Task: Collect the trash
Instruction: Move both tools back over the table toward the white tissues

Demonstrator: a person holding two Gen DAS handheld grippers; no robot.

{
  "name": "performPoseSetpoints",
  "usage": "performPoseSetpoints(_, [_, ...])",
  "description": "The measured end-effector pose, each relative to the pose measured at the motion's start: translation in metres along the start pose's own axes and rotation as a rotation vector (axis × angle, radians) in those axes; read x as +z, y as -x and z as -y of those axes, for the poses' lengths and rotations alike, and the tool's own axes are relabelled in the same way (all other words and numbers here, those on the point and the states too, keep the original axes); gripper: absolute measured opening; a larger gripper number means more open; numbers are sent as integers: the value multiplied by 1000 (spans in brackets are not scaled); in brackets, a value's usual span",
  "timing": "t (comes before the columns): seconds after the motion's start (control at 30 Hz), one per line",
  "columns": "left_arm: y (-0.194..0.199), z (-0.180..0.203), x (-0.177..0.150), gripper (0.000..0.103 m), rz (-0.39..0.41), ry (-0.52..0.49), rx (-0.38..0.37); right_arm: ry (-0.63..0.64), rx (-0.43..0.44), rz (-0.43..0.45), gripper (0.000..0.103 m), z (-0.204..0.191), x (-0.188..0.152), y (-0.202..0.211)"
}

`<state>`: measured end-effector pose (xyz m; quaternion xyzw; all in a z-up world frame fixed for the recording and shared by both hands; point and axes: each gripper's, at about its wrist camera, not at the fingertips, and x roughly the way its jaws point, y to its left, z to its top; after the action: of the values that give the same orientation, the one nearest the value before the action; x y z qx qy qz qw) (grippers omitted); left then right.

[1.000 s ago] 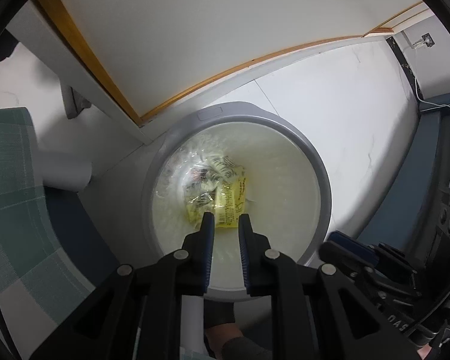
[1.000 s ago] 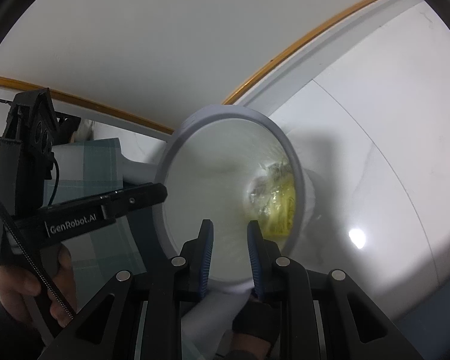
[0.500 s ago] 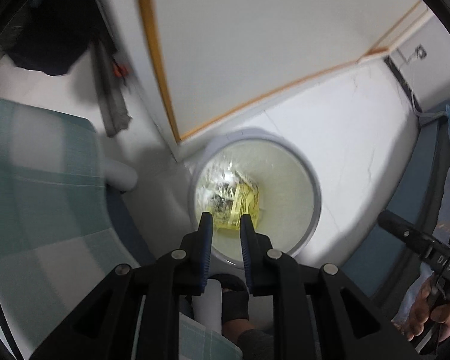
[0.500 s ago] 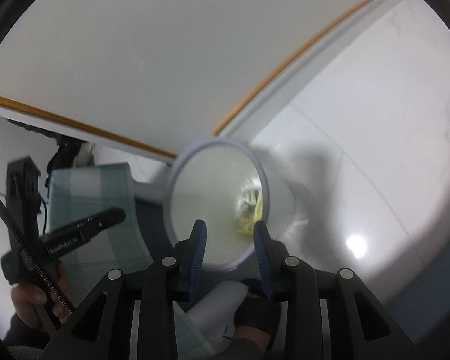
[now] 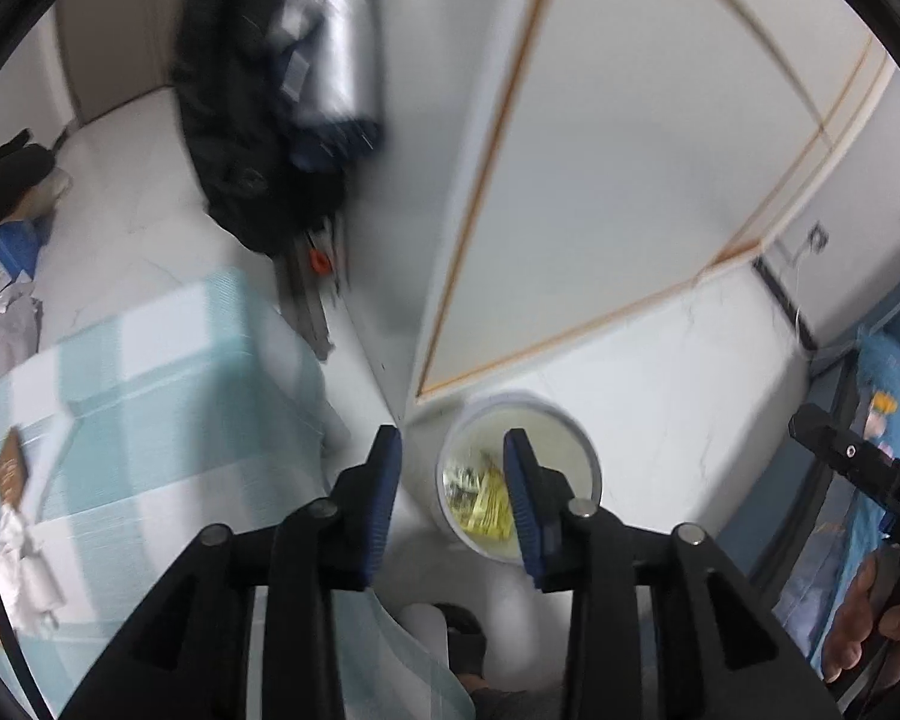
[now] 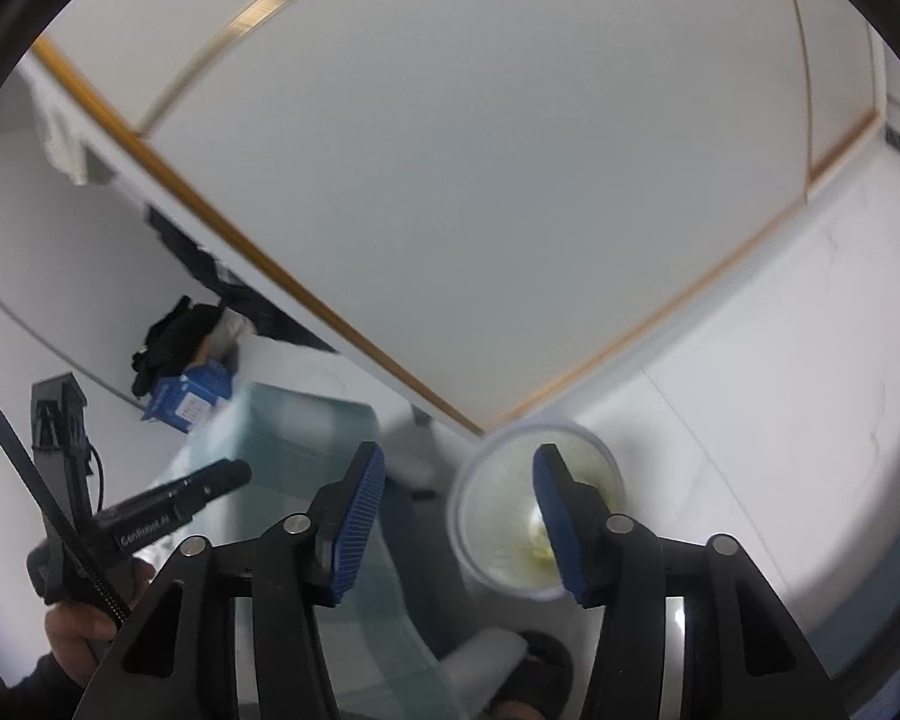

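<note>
A white round bin (image 5: 576, 438) stands on the pale floor by a cabinet corner, with yellow wrappers (image 5: 489, 504) and clear plastic in its bottom. My left gripper (image 5: 451, 438) hovers high above it, its jaws opening with nothing between them. The right gripper (image 6: 457, 456) is also high over the bin (image 6: 480, 474), jaws opening and empty. Each view shows the other gripper held in a hand: the right gripper (image 5: 840, 456) at the far right, the left gripper (image 6: 174, 504) at the lower left. Crumpled white paper (image 5: 18, 546) lies on the teal checked tablecloth (image 5: 150, 396).
A white cabinet (image 5: 600, 180) with wooden trim rises behind the bin. A black bag (image 5: 252, 138) hangs or leans to its left. A blue box (image 6: 186, 402) and dark items sit on the floor beyond the table. A person's foot (image 6: 534, 678) is near the bin.
Both grippers have risen well away from the bin, which now looks much smaller. Both pairs of jaws have widened. The left view has swung to take in the table and bag.
</note>
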<state>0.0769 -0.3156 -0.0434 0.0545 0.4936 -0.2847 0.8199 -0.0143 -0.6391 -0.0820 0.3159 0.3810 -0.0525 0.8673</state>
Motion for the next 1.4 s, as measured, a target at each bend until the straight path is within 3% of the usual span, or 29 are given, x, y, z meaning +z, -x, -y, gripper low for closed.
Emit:
performPoseSetpoints(0.13, [38, -18, 0, 32, 91, 15, 9, 88, 9, 52, 58, -40, 5, 24])
performPoseSetpoints(0.27, [78, -39, -2, 52, 197, 34, 40, 159, 44, 111, 61, -83, 6, 44])
performPoseSetpoints(0.43, [125, -74, -11, 56, 306, 79, 73, 226, 87, 192, 70, -137, 1, 61])
performPoseSetpoints(0.63, [172, -107, -31, 80, 409, 147, 132, 330, 145, 232, 73, -195, -18, 71])
performPoseSetpoints(0.9, [190, -143, -54, 82, 442, 214, 209, 424, 241, 272, 78, -258, -59, 65])
performPoseSetpoints(0.97, [195, -152, -60, 82, 461, 242, 259, 459, 262, 274, 78, -274, -68, 62])
performPoseSetpoints(1.13, [208, -172, -76, 82, 517, 280, 297, 506, 317, 277, 79, -311, -90, 53])
performPoseSetpoints(1.4, [216, -213, -96, 82, 551, 362, 341, 614, 334, 242, 87, -351, -122, 34])
